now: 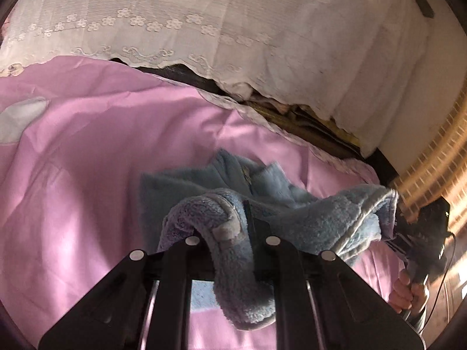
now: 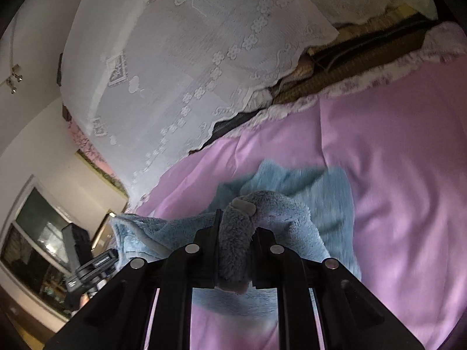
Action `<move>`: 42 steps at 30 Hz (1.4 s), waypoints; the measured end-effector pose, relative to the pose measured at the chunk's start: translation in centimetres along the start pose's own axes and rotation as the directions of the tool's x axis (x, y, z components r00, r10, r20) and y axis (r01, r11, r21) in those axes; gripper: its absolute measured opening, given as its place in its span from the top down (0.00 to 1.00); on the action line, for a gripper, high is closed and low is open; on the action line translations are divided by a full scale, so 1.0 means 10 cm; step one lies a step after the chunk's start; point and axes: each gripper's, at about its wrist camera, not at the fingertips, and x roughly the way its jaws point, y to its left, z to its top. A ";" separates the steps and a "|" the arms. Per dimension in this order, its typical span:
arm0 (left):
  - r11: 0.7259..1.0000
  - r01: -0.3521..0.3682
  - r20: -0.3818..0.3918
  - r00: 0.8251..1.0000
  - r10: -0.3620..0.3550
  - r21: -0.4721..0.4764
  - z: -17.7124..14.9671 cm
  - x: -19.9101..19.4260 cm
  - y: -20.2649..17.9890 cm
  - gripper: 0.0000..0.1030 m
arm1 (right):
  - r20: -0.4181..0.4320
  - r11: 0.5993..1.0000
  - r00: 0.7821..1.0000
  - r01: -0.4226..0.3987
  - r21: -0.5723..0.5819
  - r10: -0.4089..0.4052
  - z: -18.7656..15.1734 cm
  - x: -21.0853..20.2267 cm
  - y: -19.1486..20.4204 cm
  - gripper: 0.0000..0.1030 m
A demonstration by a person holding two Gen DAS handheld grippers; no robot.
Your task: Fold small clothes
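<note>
- Fluffy light-blue fleece garment hangs between my tongs, lifted above the pink bed sheet.
- My left gripper pinches one cuff.
- My right gripper clamps another cuff.
- White lace cover lies beyond.

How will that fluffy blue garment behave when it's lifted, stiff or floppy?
Probably very floppy: the blue fleece garment sags between the left gripper and right gripper, drooping onto the pink sheet. Its fuzzy pile likely resists slipping. It looks light, bunching easily.
</note>
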 end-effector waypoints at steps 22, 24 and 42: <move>0.995 -0.080 -0.041 0.996 0.077 -0.066 0.18 0.91 0.40 0.88 | -0.021 0.991 0.998 0.063 0.122 -0.061 0.43 1.14 -0.62 0.85; 0.994 -0.083 -0.059 0.995 0.079 -0.069 0.13 0.99 0.46 0.86 | -0.041 0.989 0.997 0.077 0.130 -0.072 0.41 1.23 -0.69 0.84; 0.999 -0.053 0.010 0.999 0.053 -0.004 0.13 0.58 0.27 0.25 | 0.076 0.999 0.997 0.025 -0.021 -0.024 0.48 0.73 -0.22 0.37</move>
